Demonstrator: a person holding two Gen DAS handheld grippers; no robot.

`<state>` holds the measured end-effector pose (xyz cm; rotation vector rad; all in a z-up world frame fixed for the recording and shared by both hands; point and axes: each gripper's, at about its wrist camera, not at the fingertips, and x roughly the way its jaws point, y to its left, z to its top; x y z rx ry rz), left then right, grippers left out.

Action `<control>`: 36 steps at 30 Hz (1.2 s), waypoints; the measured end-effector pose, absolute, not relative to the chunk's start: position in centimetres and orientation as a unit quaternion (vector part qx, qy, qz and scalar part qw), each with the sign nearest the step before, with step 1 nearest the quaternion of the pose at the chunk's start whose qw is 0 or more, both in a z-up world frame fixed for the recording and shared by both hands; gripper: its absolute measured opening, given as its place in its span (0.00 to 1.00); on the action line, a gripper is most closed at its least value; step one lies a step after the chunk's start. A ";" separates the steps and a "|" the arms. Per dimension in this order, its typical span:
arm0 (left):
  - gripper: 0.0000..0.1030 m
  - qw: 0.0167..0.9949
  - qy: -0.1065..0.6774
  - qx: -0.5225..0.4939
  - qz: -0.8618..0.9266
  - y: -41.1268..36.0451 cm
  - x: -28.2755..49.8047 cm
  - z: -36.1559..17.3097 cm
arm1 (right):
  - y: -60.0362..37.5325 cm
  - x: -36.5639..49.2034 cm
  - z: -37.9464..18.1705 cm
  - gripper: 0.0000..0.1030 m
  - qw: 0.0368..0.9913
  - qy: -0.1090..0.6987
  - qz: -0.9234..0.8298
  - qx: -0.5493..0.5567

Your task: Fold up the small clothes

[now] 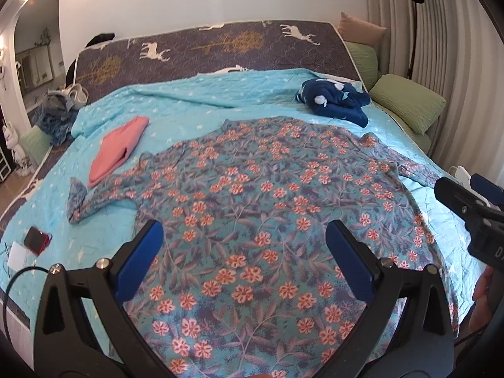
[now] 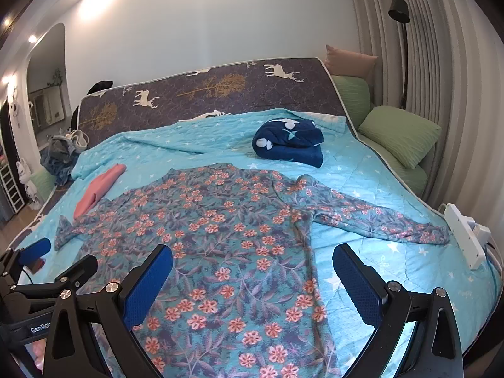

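Shirt [image 1: 252,208]: a long-sleeved top in teal cloth printed with coral flowers and grey-purple leaves, spread flat on the quilt [image 1: 176,110] of the bed, both sleeves stretched out sideways. It lies straight ahead of and under both tongs. The left tongs [image 1: 244,256] stand wide, blue pads apart over the shirt's lower body, holding nothing. The right tongs [image 2: 253,280] are wide as well, empty, the left pad above the shirt's side edge and the right pad over bare quilt.

Writing: in the right wrist view the black frame of the left tongs reads "GenRob", cut off by the near arm; in the left wrist view the right tongs' body shows "D" and a partial letter, too clipped to read.

Beyond the left tongs, to the left past the sleeve, a pink garment [image 1: 118,149] lies folded, touching the sleeve's edge. Far ahead and right sits a bundled navy blanket [image 1: 335,99] with white spots. Near the left tongs' left side lies a red phone [image 1: 37,240]. Right of the right tongs, at the bed's edge, rests a white power strip [image 2: 466,236].
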<state>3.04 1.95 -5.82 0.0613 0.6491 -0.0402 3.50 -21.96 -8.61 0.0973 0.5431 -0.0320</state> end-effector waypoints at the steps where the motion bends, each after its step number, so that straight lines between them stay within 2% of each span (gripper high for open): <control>1: 0.99 0.946 0.322 0.025 -0.020 2.1 3.1 -5.9 | -21.9 3.5 -8.6 1.00 0.962 0.269 -0.014 0.047; 14: 0.99 0.946 0.324 0.011 -0.012 3.4 3.1 -6.1 | -20.9 4.0 -9.0 1.00 0.958 0.284 0.000 0.046; 20: 0.99 0.937 0.349 -0.006 -0.004 5.9 3.8 -6.7 | -19.6 5.1 -8.8 1.00 0.959 0.279 0.017 0.045; 25: 0.99 0.934 0.353 -0.042 0.038 11.8 5.3 -6.8 | -17.9 6.6 -9.1 1.00 0.957 0.283 0.043 0.048; 31: 0.99 0.914 0.360 -0.055 0.178 23.2 8.2 -7.9 | -16.2 8.5 -10.1 1.00 0.953 0.295 0.059 0.034; 36: 0.99 0.871 0.422 -0.165 0.188 31.0 11.7 -11.6 | -15.9 10.7 -11.3 1.00 0.946 0.316 0.057 0.034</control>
